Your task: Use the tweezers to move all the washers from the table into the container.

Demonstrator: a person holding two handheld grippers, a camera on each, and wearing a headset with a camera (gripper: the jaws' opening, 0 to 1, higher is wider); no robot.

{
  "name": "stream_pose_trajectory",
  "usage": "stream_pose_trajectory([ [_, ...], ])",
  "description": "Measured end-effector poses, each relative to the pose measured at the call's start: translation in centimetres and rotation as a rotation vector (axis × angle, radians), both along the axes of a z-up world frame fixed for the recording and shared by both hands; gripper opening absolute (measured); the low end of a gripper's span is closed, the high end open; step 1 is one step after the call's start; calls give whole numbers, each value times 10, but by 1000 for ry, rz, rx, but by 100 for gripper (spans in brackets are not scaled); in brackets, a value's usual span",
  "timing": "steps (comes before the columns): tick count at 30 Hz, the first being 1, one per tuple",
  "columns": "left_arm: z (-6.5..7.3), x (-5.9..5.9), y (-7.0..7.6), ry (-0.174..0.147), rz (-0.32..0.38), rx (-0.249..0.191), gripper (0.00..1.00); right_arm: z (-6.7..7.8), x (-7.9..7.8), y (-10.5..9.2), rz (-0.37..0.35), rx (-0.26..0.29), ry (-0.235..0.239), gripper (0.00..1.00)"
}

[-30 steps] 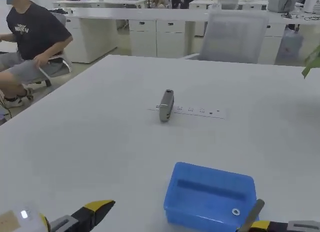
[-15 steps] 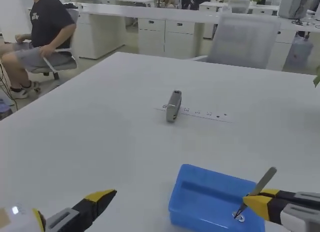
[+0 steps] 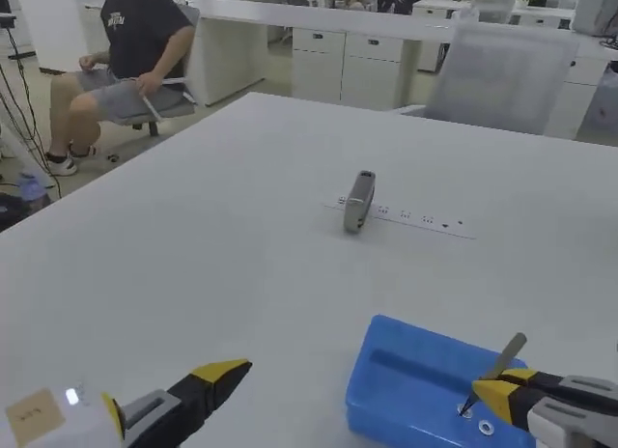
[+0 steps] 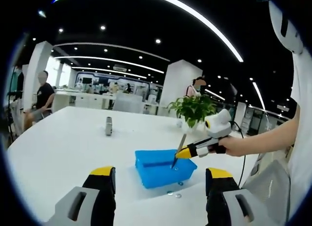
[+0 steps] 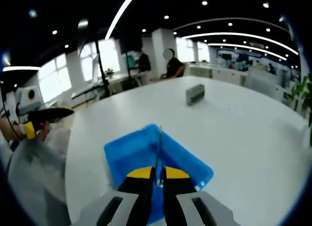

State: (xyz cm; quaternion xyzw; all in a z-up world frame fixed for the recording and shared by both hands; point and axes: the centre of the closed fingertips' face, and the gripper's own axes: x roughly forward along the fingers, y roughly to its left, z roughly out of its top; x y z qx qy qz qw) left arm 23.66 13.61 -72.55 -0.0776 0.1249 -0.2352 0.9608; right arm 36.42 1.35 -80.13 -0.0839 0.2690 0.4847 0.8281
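**Tweezers tip down in the container, two washers on the table outside it**

The left gripper [image 4: 161, 187] sits low at the near left, jaws spread wide with nothing between them. The right gripper [image 5: 156, 173] is at the near right, jaws pinched tight on the tweezers [image 5: 159, 148]. The tweezers stick out forward and down, with the tip inside the blue container [image 3: 381, 414]. Whether the tip grips anything is too small to tell.

One washer [image 3: 486, 428] lies flat on the container floor, just right of the tip and a bit nearer. In the left gripper view, two more washers [image 4: 169, 192] lie on the table [image 3: 241, 274] just outside the container wall, on the side facing that gripper. They are close together and not touching the wall.

Handling guess: the washers are thin, hard, light metal rings, and slick. They lie flat on a smooth top, so there is no edge to get under. Best hold is probably one tweezer leg through the hole and the other outside the ring, pinching across the band. A hold on the outer edges alone would likely let it pop out. The tweezers are springy, so the squeeze has to last all the way over the wall.

Farther out at mid table are a grey block [image 3: 358, 201] and a flush power strip [image 3: 406, 216]. At the far left is a seated person [image 3: 140, 28], and at the far right an office chair [image 3: 502, 76].
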Motion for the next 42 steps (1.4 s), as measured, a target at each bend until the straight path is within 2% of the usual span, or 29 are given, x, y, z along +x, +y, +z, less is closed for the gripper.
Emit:
stream_pose_trajectory([
  [6,1,0,3,-1,14,-2,76,-7,-2,-1,20,-16,1,3],
  [12,-1,0,3,5,14,4,75,-8,0,-3,23,-30,-22,4],
  [16,-1,0,4,8,14,5,75,-1,-2,-5,14,-19,-33,4],
  [20,-2,-1,4,14,16,3,74,12,-6,-7,9,9,-49,4],
  [26,-1,-1,4,15,14,-3,74,40,-24,-6,1,66,-81,3],
  [30,-1,-1,3,17,11,-1,73,54,-41,-5,5,95,-102,3],
  [33,-3,-1,3,20,6,5,72,60,-55,-3,19,98,-124,3],
  [38,-5,-1,2,28,-2,13,70,60,-77,0,61,88,-151,1],
  [42,-6,-2,1,33,-10,19,69,42,-80,-1,57,75,-136,1],
])
